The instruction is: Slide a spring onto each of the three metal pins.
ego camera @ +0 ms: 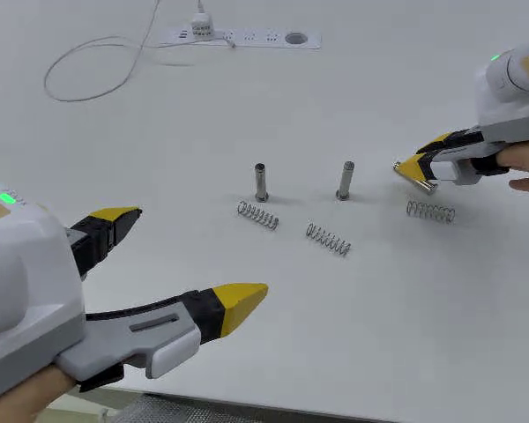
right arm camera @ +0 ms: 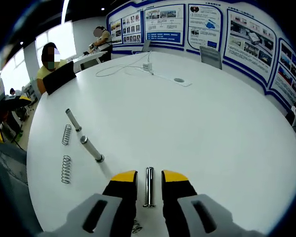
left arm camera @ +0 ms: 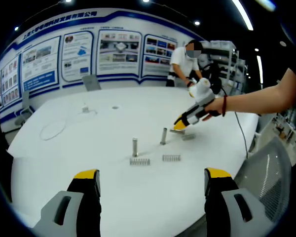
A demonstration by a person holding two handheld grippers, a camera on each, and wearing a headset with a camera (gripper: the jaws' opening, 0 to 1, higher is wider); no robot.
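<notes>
A: Nearest is the left gripper, jaws wide apart and empty, at 7 o'clock of the pins.
B: And the right gripper?
A: Clamped on the third pin; it runs 12-to-6 along the jaws.
B: Springs?
A: None on a pin yet. The right spring lies at 5 o'clock, just beside that claw, axis 9-to-3. The left spring and middle spring lie by the left pin and middle pin, both upright. The right hand's nearer, I reckon.

Furnished with a broad white table, power strip at its far edge; walled with blue-trimmed posters; lit by ceiling strips.
</notes>
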